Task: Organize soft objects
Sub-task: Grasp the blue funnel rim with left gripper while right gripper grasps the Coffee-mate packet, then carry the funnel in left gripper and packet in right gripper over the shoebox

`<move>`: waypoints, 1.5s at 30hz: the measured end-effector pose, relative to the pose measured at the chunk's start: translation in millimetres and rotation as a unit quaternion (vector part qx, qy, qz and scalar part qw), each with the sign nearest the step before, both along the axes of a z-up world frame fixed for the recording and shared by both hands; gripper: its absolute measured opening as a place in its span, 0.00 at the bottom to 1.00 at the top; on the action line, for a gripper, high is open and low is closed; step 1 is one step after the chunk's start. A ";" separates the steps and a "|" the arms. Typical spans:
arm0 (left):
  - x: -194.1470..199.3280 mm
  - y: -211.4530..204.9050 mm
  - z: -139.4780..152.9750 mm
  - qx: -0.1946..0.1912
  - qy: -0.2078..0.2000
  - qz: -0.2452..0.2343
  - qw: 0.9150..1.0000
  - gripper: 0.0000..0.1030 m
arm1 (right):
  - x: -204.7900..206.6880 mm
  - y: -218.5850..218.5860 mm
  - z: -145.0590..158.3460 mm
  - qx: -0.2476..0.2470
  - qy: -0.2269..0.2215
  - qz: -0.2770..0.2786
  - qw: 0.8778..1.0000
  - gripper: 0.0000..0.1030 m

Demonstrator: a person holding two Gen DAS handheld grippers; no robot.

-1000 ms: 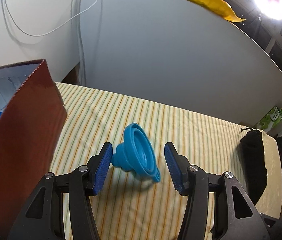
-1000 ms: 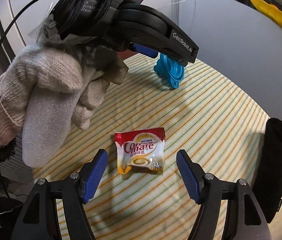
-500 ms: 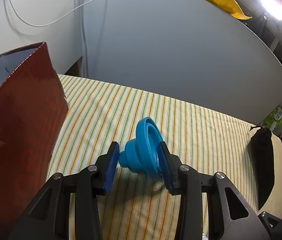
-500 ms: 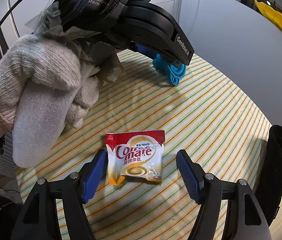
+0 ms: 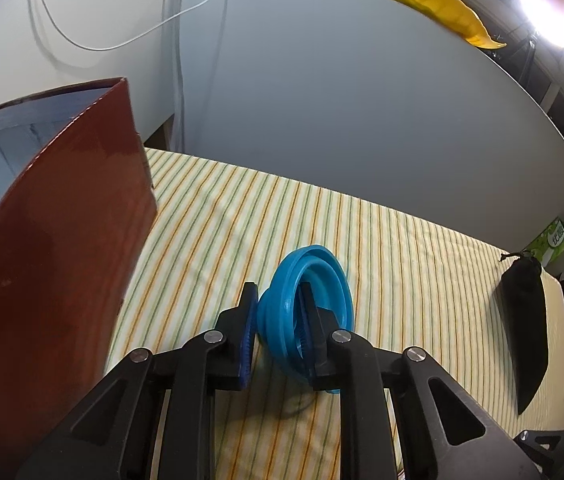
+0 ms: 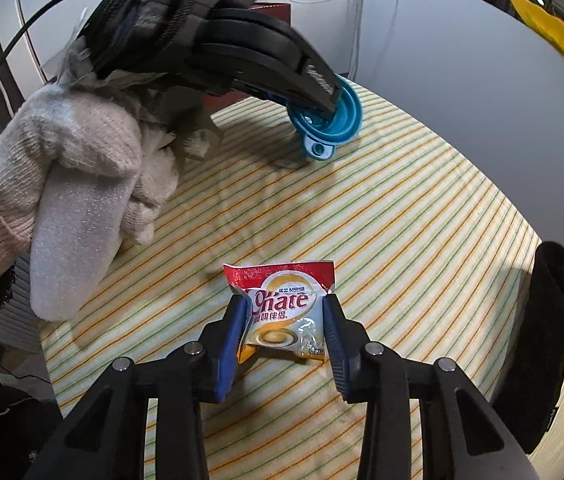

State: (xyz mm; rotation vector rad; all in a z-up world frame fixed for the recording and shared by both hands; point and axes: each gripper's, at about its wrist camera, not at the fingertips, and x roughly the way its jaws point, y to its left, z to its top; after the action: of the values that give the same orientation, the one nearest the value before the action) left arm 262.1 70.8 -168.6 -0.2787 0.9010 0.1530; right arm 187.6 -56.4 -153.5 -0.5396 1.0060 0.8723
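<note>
Surface: striped cloth (image 5: 421, 248)
Left gripper (image 5: 276, 320): just closed, pinching blue funnel (image 5: 313, 276)
Right gripper (image 6: 286, 320): just closed, squeezing creamer sachet (image 6: 282, 308)

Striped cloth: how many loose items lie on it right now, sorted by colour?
Blue: 1, the collapsible funnel
Red and white: 1, the creamer sachet
Black: 1, the drawstring pouch
Total: 3

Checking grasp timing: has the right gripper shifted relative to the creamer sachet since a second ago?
Yes. The right gripper has just been closing; its fingers now press the creamer sachet on the striped cloth.
</note>
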 end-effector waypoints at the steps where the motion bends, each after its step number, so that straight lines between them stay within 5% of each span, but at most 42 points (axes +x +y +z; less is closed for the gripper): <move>1: -2.2 -0.9 1.9 -0.001 -0.001 0.000 1.000 0.17 | 3.2 -2.2 -0.4 0.001 0.003 -0.003 1.000 0.33; 15: -28.7 -12.9 37.0 -0.013 -0.037 -0.028 0.999 0.17 | -1.5 -45.7 16.9 0.032 0.005 -0.039 0.999 0.33; 27: -94.6 -4.3 107.8 -0.013 -0.100 -0.052 0.994 0.17 | -10.7 -64.0 72.0 0.077 -0.016 -0.048 0.996 0.33; 36: -153.2 46.7 141.2 0.023 -0.129 -0.022 0.991 0.17 | 6.6 -25.0 112.4 0.110 -0.046 -0.026 0.993 0.33; 45: -188.1 108.7 134.6 0.061 -0.114 0.044 0.991 0.17 | 27.2 45.4 135.0 0.143 -0.043 -0.006 0.989 0.33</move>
State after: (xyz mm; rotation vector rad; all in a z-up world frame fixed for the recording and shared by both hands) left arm 74.0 179.5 -34.0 -0.2170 0.6504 0.2523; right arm 214.7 -11.0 -18.5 -0.3244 0.7878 0.9543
